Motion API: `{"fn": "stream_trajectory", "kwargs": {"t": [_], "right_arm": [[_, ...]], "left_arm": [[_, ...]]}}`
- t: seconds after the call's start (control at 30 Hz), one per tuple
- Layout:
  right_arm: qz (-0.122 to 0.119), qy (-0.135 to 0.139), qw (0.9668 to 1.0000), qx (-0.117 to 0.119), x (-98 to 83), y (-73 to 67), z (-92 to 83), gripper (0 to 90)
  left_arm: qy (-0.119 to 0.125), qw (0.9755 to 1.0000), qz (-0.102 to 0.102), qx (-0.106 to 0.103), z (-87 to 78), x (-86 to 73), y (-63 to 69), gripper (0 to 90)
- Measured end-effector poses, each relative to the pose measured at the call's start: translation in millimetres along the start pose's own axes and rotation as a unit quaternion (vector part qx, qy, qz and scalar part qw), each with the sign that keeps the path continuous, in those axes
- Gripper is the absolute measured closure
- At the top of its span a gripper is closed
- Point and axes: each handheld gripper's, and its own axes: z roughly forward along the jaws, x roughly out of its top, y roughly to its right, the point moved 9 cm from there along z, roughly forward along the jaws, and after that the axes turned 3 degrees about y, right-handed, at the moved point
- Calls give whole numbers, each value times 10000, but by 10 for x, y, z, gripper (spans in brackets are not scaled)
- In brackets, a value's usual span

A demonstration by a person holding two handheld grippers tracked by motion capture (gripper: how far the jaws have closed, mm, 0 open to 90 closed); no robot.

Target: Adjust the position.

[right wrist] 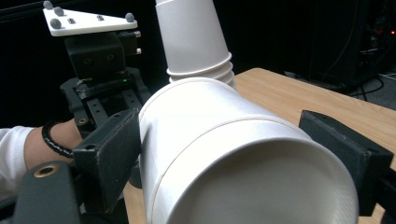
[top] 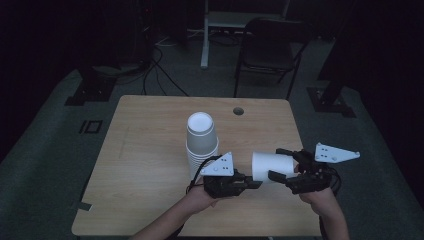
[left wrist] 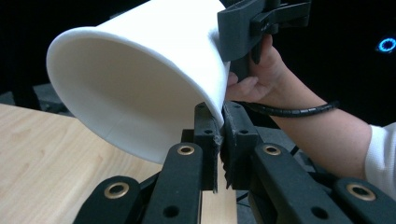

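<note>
Dim room, dark underexposed surroundings

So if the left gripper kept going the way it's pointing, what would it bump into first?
The left gripper already pinches the rim of the sideways white cup. Pushing on, it would shove that cup, then probably meet the right gripper holding the cup's body.

Cup stack [top: 202,140] crowds left gripper [top: 256,184]; tabletop [top: 145,150] left open.
</note>
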Motion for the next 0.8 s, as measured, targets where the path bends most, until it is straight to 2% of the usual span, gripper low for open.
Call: {"fn": "stream_trajectory", "kwargs": {"t": [0.03, 0.1, 0.13, 0.2, 0.23, 0.3, 0.5, 0.67, 0.7, 0.73, 0.8], "right_arm": [[-33, -17, 10000, -53, 0, 9, -2, 132], [-36, 15, 9998, -169, 17, 35, -14, 129], [-11, 59, 9998, -199, 32, 46, -30, 129], [-3, 83, 9998, -164, 42, 50, -51, 156], [-35, 72, 9998, -187, 34, 51, -52, 172], [-84, -51, 9996, -267, -8, 64, -41, 188], [-45, -13, 9999, -144, -75, 70, -90, 197], [-15, -106, 9999, -93, -162, 58, -103, 195], [11, -134, 9999, -74, -188, 60, -101, 194], [23, -146, 9999, -76, -216, 65, -97, 192], [75, -208, 9998, -31, -282, 71, -86, 188]], "left_arm": [[1, 10000, 13, 51, -2, -2, -10, 864], [-64, 10000, -40, 0, -6, -19, -11, 864], [-77, 9999, -53, 82, -10, -26, -30, 865], [-81, 9999, -93, 110, -19, -29, -58, 866], [-37, 9998, -175, 49, -25, -18, -55, 866], [-60, 9998, -132, 117, -33, -7, -60, 867], [-29, 9998, -165, 105, -40, 32, -49, 867], [25, 9995, -302, 48, -64, 69, -59, 866], [21, 9996, -267, 96, -65, 75, -66, 866], [55, 9994, -332, 97, -66, 87, -72, 864], [56, 9995, -296, 121, -65, 103, -79, 865]]}}
